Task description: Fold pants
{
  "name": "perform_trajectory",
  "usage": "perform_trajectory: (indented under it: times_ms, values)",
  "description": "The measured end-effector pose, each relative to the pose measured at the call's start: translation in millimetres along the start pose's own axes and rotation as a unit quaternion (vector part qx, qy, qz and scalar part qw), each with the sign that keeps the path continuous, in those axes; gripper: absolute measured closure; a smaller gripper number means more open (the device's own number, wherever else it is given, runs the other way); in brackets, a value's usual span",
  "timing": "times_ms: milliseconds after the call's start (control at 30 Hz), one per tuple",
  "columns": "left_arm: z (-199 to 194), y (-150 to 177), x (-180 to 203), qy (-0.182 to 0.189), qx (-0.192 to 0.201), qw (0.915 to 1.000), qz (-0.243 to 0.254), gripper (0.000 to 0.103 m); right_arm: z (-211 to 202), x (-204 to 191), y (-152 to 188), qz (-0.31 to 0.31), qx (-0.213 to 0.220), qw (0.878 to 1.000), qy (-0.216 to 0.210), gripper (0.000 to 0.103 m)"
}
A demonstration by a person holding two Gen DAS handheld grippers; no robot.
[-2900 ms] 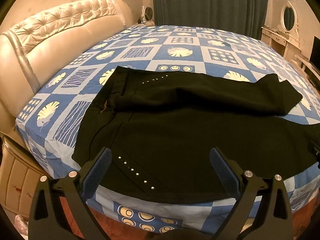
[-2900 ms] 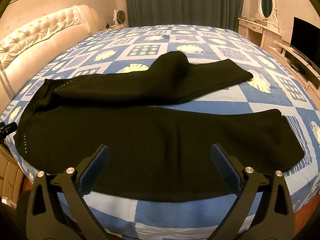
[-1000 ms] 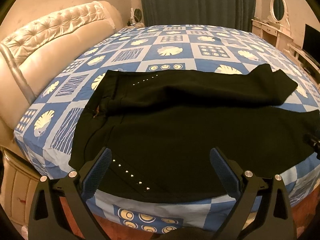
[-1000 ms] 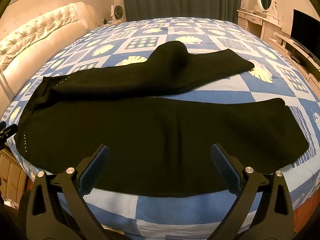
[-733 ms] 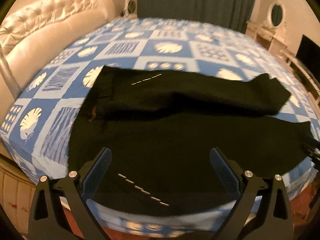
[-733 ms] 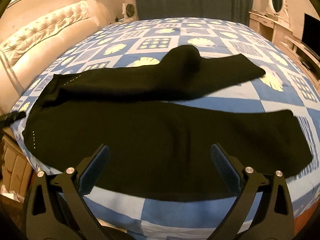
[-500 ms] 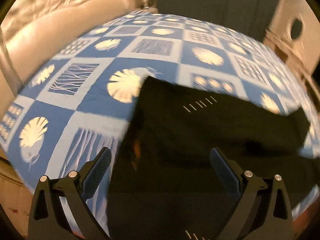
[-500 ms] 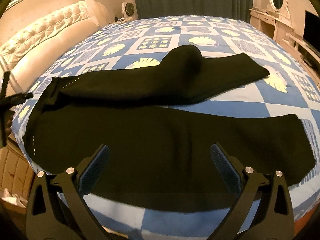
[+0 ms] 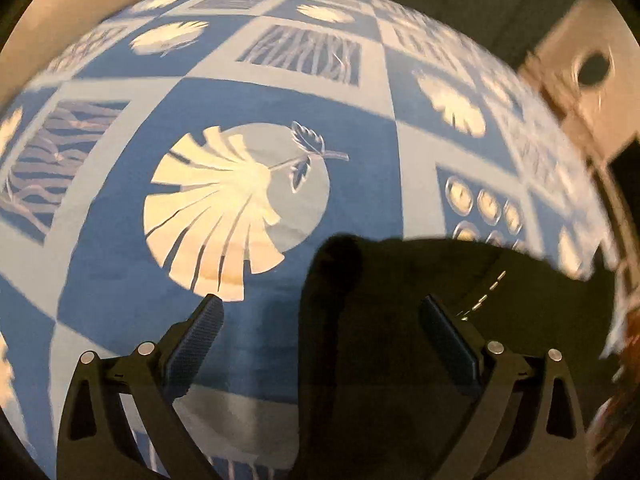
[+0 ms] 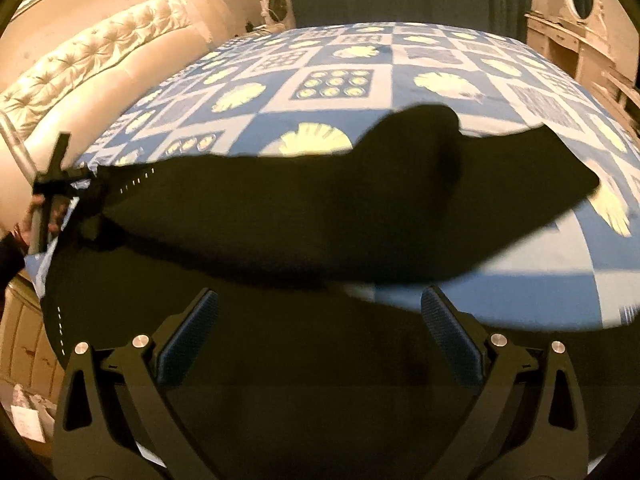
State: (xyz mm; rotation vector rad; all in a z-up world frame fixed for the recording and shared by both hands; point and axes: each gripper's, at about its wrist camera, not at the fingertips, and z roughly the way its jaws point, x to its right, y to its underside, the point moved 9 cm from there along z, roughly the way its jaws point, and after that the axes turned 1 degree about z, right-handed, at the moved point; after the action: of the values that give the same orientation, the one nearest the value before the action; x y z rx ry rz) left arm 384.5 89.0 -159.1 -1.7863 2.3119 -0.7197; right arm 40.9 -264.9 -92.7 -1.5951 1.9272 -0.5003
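The bed fills both views, covered by a blue and white checked sheet printed with shells. Black pants lie across its near side, legs stretching right, one leg bunched into a hump, waist toward the padded headboard on the left. The left claw hangs wide open low over the far waist corner, which sits between its fingers. The right claw is also wide open, holding nothing, above the nearer leg.
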Motion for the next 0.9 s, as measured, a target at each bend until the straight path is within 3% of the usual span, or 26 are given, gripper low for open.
perform_trajectory:
  times_ms: [33,67,100,200,333,400,600,667,700,800,900]
  values:
    - [2.2,1.2,1.3,-0.005,0.0,0.9999,0.016,0.045,5.0,0.0,-9.6,0.001,-0.003,1.0,-0.01,0.002]
    - [6.8,4.0,5.7,0.017,-0.012,0.9995,0.023,0.073,12.8,-0.8,-23.1,0.002,-0.01,1.0,-0.028,0.002]
    - [10.0,7.0,6.2,0.037,-0.023,0.999,0.007,0.074,19.3,-2.8,-33.6,0.0,-0.017,0.999,-0.044,0.002]
    - [7.9,6.2,10.3,0.038,-0.018,0.999,0.012,0.08,44.9,-10.1,-73.9,-0.022,-0.042,0.995,-0.085,0.002]
    - [9.7,7.4,15.9,0.034,-0.022,0.9988,0.027,0.087,91.5,-28.0,-114.1,-0.103,-0.097,0.986,-0.089,0.002]
    - [10.2,7.0,17.1,0.039,-0.025,0.9985,0.029,0.091,112.3,-37.4,-118.5,-0.144,-0.123,0.978,-0.085,0.002]
    - [17.7,3.0,17.7,0.035,-0.022,0.9986,0.034,0.087,163.4,-61.4,-101.2,-0.259,-0.206,0.941,-0.068,0.004]
    - [17.9,2.7,15.4,0.042,-0.017,0.9988,0.017,0.086,175.5,-61.4,-84.4,-0.266,-0.248,0.929,-0.065,0.051]
    - [18.1,2.6,15.5,0.044,-0.016,0.9988,0.016,0.086,176.5,-61.5,-84.5,-0.261,-0.246,0.932,-0.059,0.052]
    - [16.9,2.2,18.4,0.049,-0.014,0.9984,0.026,0.094,165.2,-69.3,-84.2,-0.256,-0.237,0.935,-0.067,0.089]
    - [9.1,-1.3,18.9,0.051,0.002,0.9986,0.016,0.095,146.9,-77.8,-90.1,-0.269,-0.197,0.941,-0.053,0.094]
